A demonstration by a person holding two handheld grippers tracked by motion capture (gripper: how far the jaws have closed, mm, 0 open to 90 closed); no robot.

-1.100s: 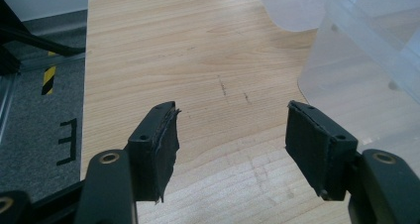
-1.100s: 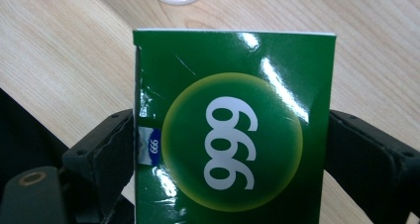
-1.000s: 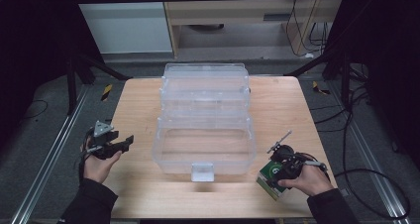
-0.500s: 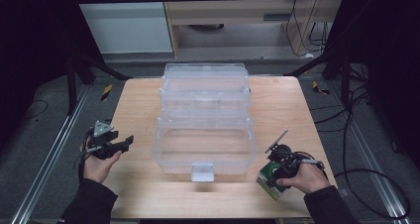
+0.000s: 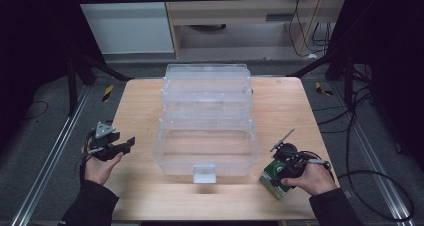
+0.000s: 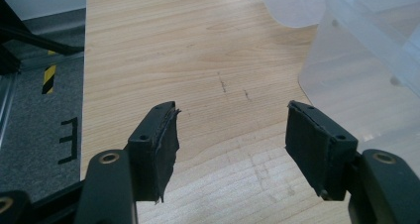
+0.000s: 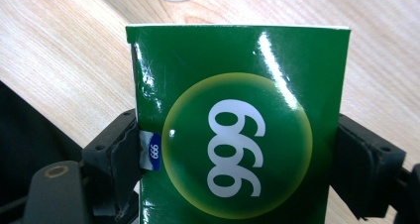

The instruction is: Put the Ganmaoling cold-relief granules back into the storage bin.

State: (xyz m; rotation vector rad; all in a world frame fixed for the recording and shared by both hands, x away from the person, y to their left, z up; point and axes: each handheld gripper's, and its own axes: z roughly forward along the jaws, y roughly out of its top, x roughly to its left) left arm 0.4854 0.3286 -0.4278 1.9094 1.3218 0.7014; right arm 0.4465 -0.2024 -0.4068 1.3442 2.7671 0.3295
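Left hand-held gripper [image 5: 129, 144]: at about 9 o'clock from the clear box, low over the worktop [image 5: 140, 106]; its jaws stand spread wide with bare wood between them, nothing held.

Clear plastic box [image 5: 207, 136]: mid-worktop, lid thrown back toward 12 o'clock, front latch at 6 o'clock; the near compartment looks empty.

Green carton [image 5: 272, 178]: at about 4 o'clock from the clear box, near the worktop's front edge, under the right hand.

Right hand-held gripper [image 7: 237, 159]: its jaws have just been closing in on the green carton, one pad [image 7: 126, 159] against each narrow side; the left pad touches the edge by the small blue label, the right sits at the opposite edge. It reads as a pinch across the carton's width.

Handling: likely a light cardboard pack with glossy, slick faces; the walls will probably dent under a hard squeeze.

Where to hold: across the two narrow sides near the middle, as now, with moderate pressure; a corner grip may let it swivel.
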